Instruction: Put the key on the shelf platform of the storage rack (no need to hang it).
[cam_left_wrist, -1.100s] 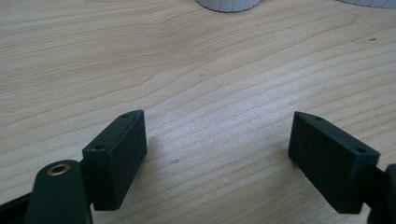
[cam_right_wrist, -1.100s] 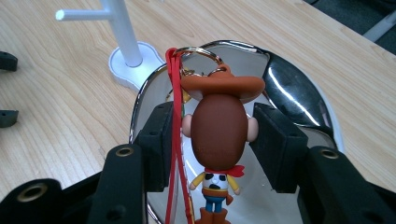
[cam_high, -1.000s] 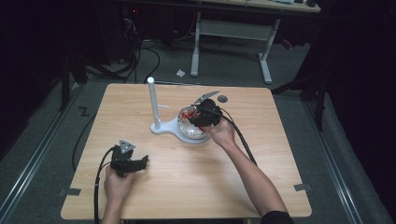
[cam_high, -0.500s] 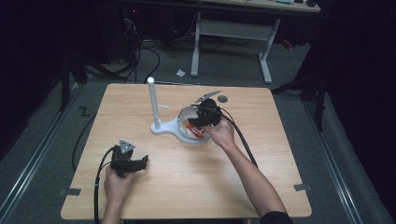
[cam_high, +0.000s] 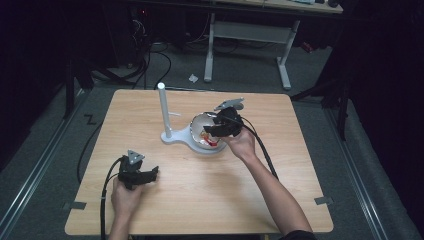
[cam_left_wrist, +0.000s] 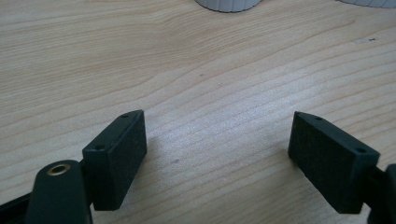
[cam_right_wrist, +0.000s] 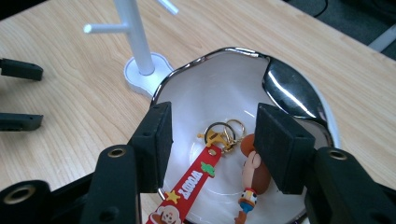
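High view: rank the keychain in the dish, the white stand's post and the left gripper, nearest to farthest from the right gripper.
From the right gripper:
1. Keychain, in the dish just below the jaws.
2. White stand's post, to its left.
3. Left gripper, near the table's front left.

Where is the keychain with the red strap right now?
The keychain lies inside the white bowl, right of the white stand near the table's middle. In the right gripper view, it sits just below the open right gripper.
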